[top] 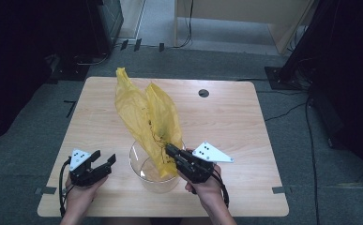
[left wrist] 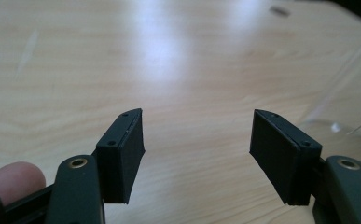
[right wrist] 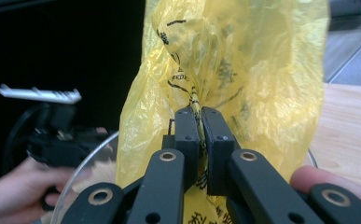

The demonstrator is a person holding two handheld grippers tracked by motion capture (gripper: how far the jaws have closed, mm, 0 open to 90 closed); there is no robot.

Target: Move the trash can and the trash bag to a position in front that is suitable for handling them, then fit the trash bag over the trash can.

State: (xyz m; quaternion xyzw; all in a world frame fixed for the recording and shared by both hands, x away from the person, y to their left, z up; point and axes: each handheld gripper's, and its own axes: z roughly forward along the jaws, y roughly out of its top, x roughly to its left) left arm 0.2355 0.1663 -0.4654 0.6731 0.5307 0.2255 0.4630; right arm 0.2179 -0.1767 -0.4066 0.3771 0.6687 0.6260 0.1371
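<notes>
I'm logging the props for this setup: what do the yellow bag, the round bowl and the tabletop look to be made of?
Yellow bag: thin plastic film, translucent and crinkled, black print on it.
Bowl: clear and glossy, glass or rigid plastic; I can't tell which.
Tabletop: pale wood grain with a smooth sheen, likely laminate or veneer.

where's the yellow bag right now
In the high view the yellow plastic bag stands near the table's middle, its lower end in the clear glass bowl at the near edge, pinched by the right gripper; the open left gripper is left of the bowl.
</notes>
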